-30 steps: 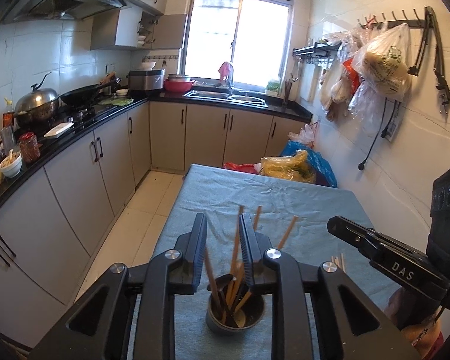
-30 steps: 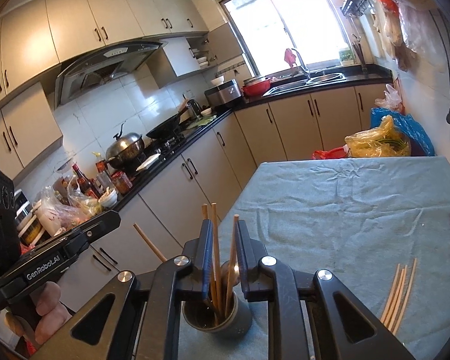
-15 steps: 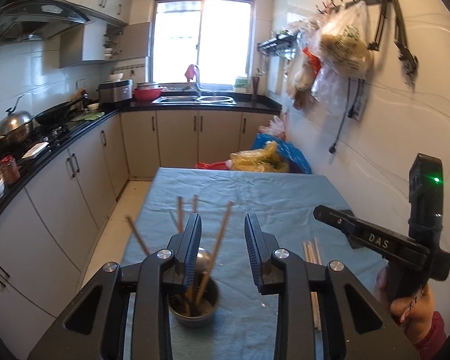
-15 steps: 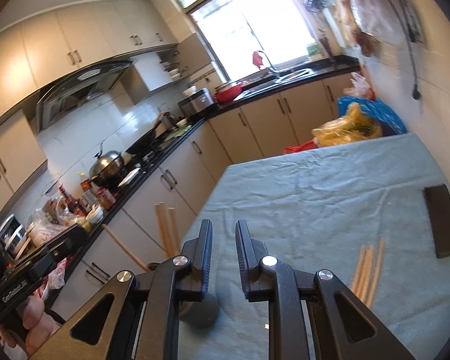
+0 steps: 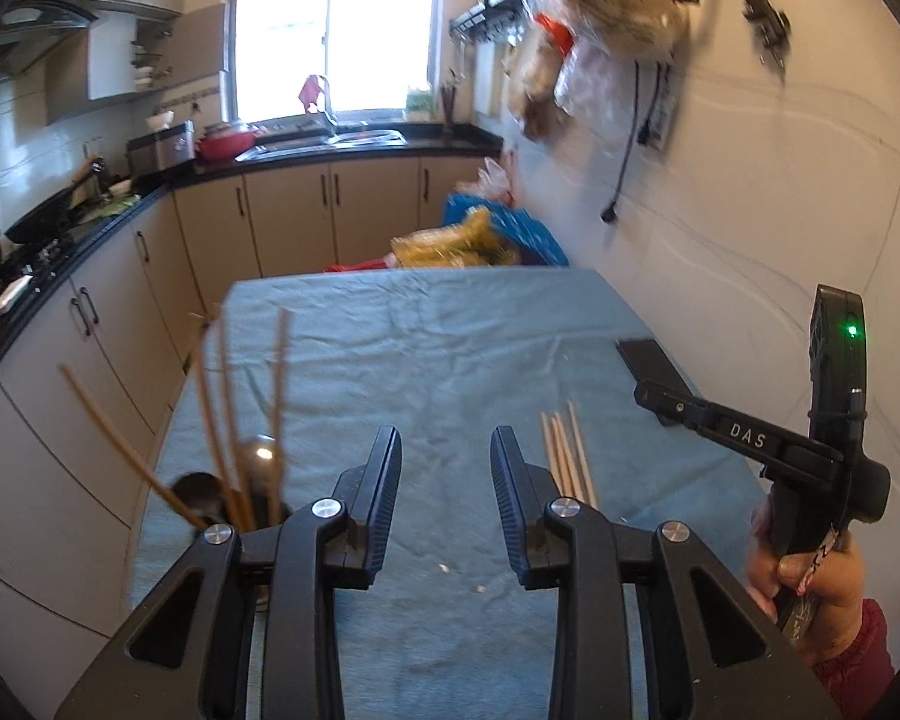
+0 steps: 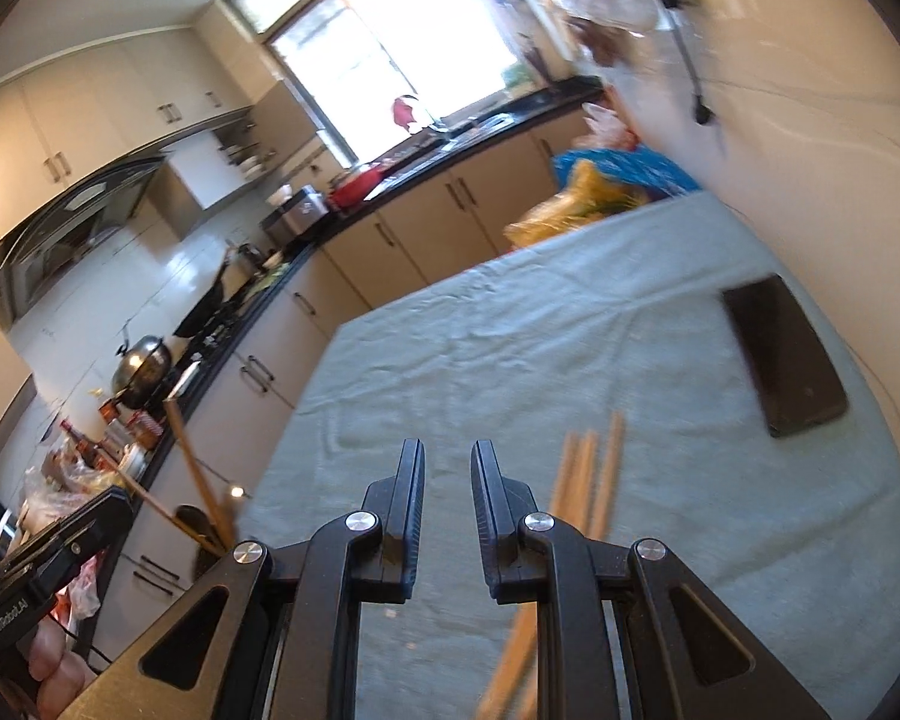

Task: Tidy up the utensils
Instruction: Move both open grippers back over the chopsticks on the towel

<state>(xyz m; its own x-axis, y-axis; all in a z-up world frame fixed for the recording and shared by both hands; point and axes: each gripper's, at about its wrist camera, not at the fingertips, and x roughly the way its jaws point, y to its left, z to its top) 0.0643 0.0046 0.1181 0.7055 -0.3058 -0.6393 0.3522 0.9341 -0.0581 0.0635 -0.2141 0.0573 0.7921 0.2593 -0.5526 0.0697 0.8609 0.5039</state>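
Left black two-finger gripper (image 5: 446, 483): nearest in its own view, jaws spread after just widening, nothing between them, only cloth beyond.

Right black two-finger gripper (image 6: 447, 492): jaws a narrow gap apart, empty; in the left view it shows at the right edge, gripped by a hand (image 5: 810, 576) in a dark red sleeve.

Loose bundle of pale wooden chopsticks (image 5: 564, 456): lying flat on the cloth, just right of the left gripper's right finger; in the right wrist view the same sticks (image 6: 588, 480) run beside and under the right finger, blurred.

Dark round utensil holder (image 5: 234, 516): standing at the table's near left corner, partly hidden behind the left gripper; holds several upright and leaning wooden chopsticks (image 5: 222, 420) and a metal spoon (image 5: 261, 453).

Grey-blue cloth-covered table (image 5: 426, 348): wrinkled, a few small crumbs near the grippers.

Flat black rectangular slab (image 6: 786, 354): on the cloth near the wall, well apart from the loose sticks.

Yellow and blue plastic bags (image 5: 480, 237): beyond the table's far edge.

Beige kitchen cabinets with black countertop (image 5: 306, 204): farthest, under a bright window.
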